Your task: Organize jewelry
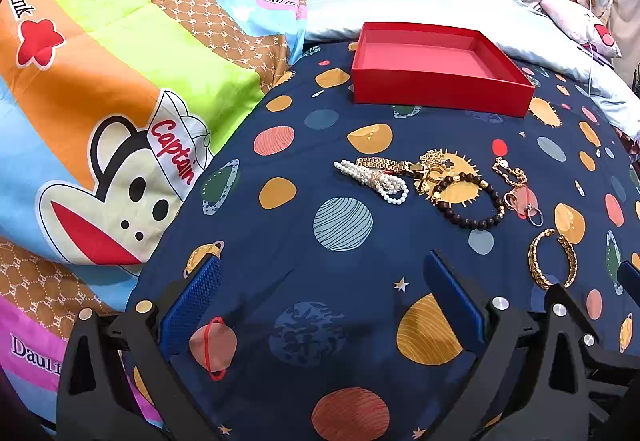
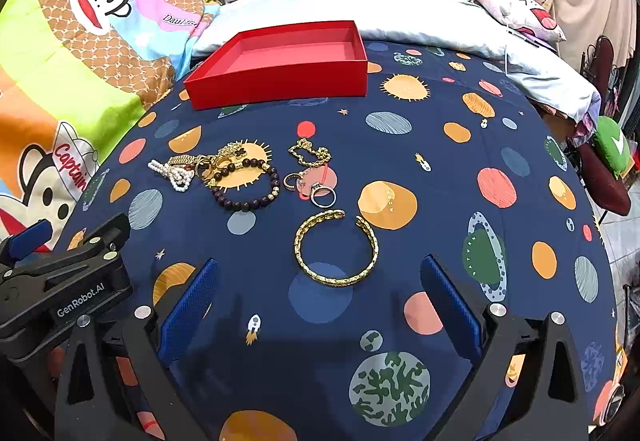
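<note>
A dark blue bedsheet printed with planets (image 2: 440, 145) carries everything. Near its far edge stands a shallow red cardboard box (image 2: 280, 81), open on top and with nothing visible inside.

Around the middle of the sheet, the jewelry lies in a loose row. At the left end is a bundle of white pearl strands (image 2: 176, 173), touching a gold link watch-style bracelet (image 1: 384, 162) and a small heap of gold pieces (image 2: 224, 159). Just beside them on the right lies a dark brown wooden bead bracelet (image 2: 248, 185). Further right there is a thin gold chain (image 2: 310, 155), a small gold ring (image 2: 290, 181) and a silver ring (image 2: 323, 195). Apart from the row, closer to the near edge, lies an open gold cuff bangle (image 2: 336, 247).

The right gripper (image 2: 320, 301), with blue padded fingers (image 2: 188, 305), is spread wide just above the sheet, with the bangle lying just ahead of its fingertips; it holds nothing. The left gripper (image 1: 324, 301) is also spread apart and holds nothing, low over the sheet, left of the right one.
</note>
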The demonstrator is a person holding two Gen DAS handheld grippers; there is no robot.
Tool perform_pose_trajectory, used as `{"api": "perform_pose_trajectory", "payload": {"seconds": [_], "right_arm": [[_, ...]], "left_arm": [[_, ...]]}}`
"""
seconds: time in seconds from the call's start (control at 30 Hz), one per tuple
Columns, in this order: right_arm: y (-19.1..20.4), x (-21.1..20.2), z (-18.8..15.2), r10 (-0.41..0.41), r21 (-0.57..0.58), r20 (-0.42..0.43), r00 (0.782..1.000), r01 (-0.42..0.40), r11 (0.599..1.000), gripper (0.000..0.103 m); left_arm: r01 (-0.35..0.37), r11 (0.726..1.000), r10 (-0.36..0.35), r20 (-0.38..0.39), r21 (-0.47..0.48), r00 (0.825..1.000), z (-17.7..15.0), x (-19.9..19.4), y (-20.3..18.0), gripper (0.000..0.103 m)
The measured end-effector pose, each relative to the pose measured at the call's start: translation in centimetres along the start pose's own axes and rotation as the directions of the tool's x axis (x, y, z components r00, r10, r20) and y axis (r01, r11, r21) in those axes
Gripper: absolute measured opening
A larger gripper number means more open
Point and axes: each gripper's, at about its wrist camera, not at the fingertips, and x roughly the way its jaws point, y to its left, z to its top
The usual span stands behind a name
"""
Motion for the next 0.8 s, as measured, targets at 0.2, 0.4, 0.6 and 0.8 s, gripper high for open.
{"api": "perform_pose_trajectory", "payload": {"seconds": [0.2, 0.4, 0.6, 0.8], "right_arm": [[0.1, 0.5, -0.1, -0.003, -0.007, -0.013, 1.000, 0.003, 1.000, 0.098], [0.2, 0.8, -0.3, -0.012, -0.013, -0.016, 1.000, 0.012, 1.000, 0.098], [0.3, 1.0, -0.2, -0.012, -0.011, -0.017, 1.000, 0.012, 1.000, 0.098], [-0.6, 1.3, -0.4, -0.023, -0.020, -0.019, 1.000, 0.023, 1.000, 0.092]], "left_arm": [[0.006, 1.000, -0.006, -0.017, -0.005, 1.000, -0.2, 0.6, 0.0, 0.098], [0.010, 1.000, -0.010, -0.036, -0.006, 0.999, -0.7, 1.2, 0.1, 0.098], [0.018, 1.000, -0.019, -0.042, -0.009, 0.999, -0.7, 1.5, 0.1, 0.098], [0.030, 0.999, -0.031, -0.042, -0.035, 0.999, -0.6, 1.7, 0.7, 0.098]]}}
